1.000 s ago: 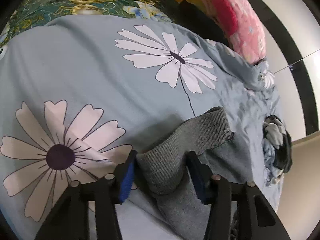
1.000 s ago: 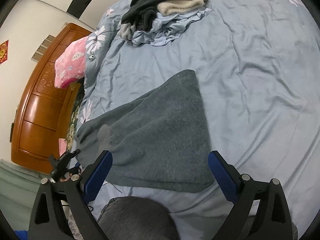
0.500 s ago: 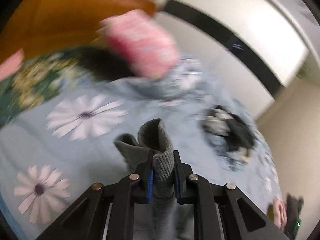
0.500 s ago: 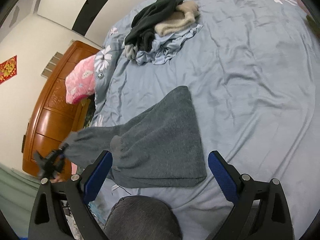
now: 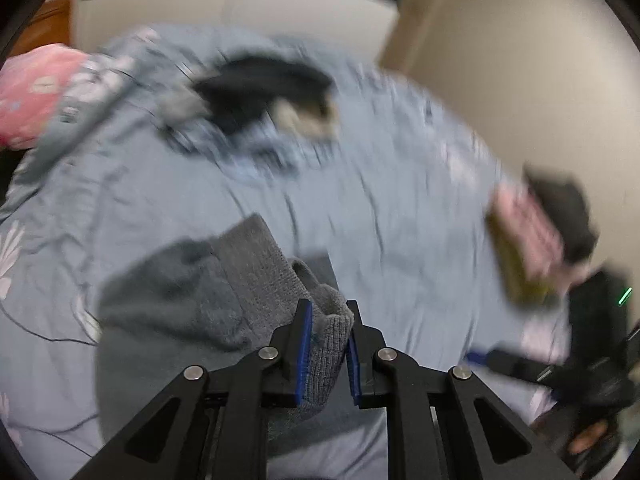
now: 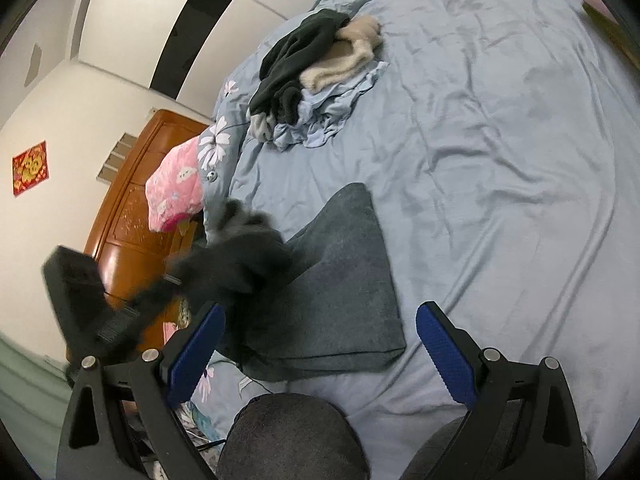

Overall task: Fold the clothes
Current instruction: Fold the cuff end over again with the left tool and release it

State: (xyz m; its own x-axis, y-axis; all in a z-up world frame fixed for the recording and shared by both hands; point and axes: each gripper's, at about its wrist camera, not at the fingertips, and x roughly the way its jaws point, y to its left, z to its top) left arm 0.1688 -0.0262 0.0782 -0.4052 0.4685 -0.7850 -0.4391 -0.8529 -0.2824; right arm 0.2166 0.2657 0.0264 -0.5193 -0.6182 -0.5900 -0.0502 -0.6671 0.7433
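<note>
The left tool (image 5: 326,346) is clenched on the ribbed cuff (image 5: 324,344) of the grey sweater (image 6: 344,280), probably so the sleeve can be carried across the body for a fold, while the right tool (image 6: 316,350) hangs released above the sweater's near hem. The sweater lies flat on the bed (image 6: 500,160), whose blue flowered cover is creased. A pile of unfolded clothes (image 6: 316,68) waits well apart near the far edge, with a pink pillow (image 6: 174,188) beside a wooden headboard (image 6: 124,236) and pale walls around.
</note>
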